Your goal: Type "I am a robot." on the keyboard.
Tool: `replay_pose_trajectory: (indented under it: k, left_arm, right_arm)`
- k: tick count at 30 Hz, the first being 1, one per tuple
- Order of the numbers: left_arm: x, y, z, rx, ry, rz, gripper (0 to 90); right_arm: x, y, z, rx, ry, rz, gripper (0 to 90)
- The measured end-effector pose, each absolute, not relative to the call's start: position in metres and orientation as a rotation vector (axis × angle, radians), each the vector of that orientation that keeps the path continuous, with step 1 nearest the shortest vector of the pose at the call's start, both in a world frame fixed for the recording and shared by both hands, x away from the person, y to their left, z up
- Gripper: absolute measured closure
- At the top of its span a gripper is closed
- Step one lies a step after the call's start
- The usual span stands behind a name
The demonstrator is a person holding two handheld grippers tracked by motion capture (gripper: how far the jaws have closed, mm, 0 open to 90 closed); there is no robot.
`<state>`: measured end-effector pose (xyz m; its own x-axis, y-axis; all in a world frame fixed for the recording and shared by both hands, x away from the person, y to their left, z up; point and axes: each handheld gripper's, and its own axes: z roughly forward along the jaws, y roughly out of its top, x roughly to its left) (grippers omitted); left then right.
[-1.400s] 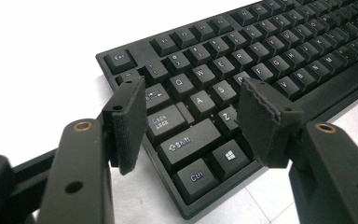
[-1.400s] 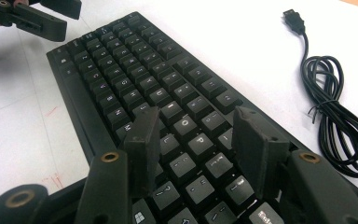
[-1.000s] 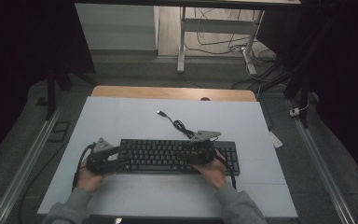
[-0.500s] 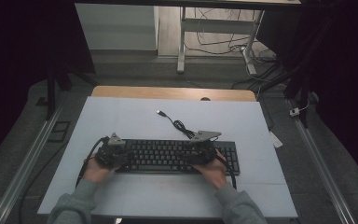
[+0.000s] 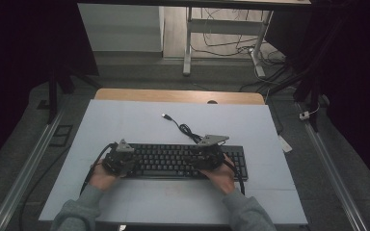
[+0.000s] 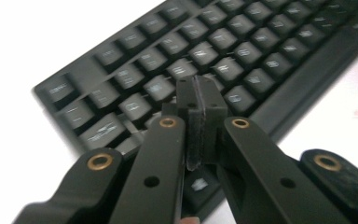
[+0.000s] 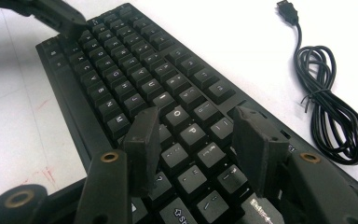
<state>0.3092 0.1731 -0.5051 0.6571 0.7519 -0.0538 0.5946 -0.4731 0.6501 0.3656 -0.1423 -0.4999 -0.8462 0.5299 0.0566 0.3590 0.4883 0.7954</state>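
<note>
Hands first: your left hand (image 5: 101,177) has slid inward along the mat since a second ago, so your left gripper (image 6: 199,100) now hangs over the left-end keys of the black keyboard (image 5: 180,161) with its jaws pressed together on nothing. Your right gripper (image 7: 193,140) has stayed put over the keys around O and P, jaws spread, holding nothing. The keyboard lies flat on the white mat (image 5: 125,120), nearer your edge. Beyond it, the coiled USB cable (image 5: 185,129) trails to a loose plug. With both grippers now over the keyboard, you look set to press keys or grip it.
</note>
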Motion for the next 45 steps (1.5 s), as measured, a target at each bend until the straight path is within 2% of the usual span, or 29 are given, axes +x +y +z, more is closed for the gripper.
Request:
replay_pose_trajectory:
  k: [10, 20, 24, 31, 34, 35, 38, 39, 40, 45]
  left_arm:
    - [0.302, 0.149, -0.508, 2.295, 0.882, 0.211, 88.7]
    - [0.302, 0.141, -0.516, 2.343, 0.877, 0.193, 88.7]
    - [0.301, 0.141, -0.514, 2.333, 0.878, 0.2, 88.7]
    - [0.297, 0.157, -0.495, 2.187, 0.902, 0.248, 88.7]
    - [0.298, 0.164, -0.492, 2.138, 0.936, 0.274, 83.7]
    - [0.298, 0.166, -0.491, 2.124, 0.951, 0.285, 74.4]
    - [0.298, 0.17, -0.49, 2.094, 0.985, 0.314, 60.3]
    - [0.298, 0.171, -0.49, 2.087, 0.995, 0.32, 60.3]
    - [0.299, 0.172, -0.49, 2.082, 1.003, 0.322, 54.7]
    - [0.3, 0.177, -0.49, 2.062, 1.046, 0.336, 46.3]
  right_arm:
    - [0.366, -0.144, -0.499, 0.776, 2.527, 1.285, 51.7]
    - [0.367, -0.145, -0.499, 0.78, 2.525, 1.282, 51.8]
    - [0.367, -0.144, -0.5, 0.778, 2.526, 1.284, 51.8]
    - [0.367, -0.146, -0.499, 0.776, 2.52, 1.285, 51.8]
    - [0.367, -0.146, -0.499, 0.778, 2.524, 1.287, 51.7]
    - [0.367, -0.146, -0.5, 0.777, 2.523, 1.292, 51.7]
    - [0.367, -0.147, -0.499, 0.775, 2.522, 1.291, 51.5]
    - [0.367, -0.147, -0.499, 0.775, 2.522, 1.291, 51.5]
    - [0.367, -0.147, -0.499, 0.774, 2.523, 1.295, 51.4]
    - [0.367, -0.147, -0.5, 0.771, 2.525, 1.296, 51.3]
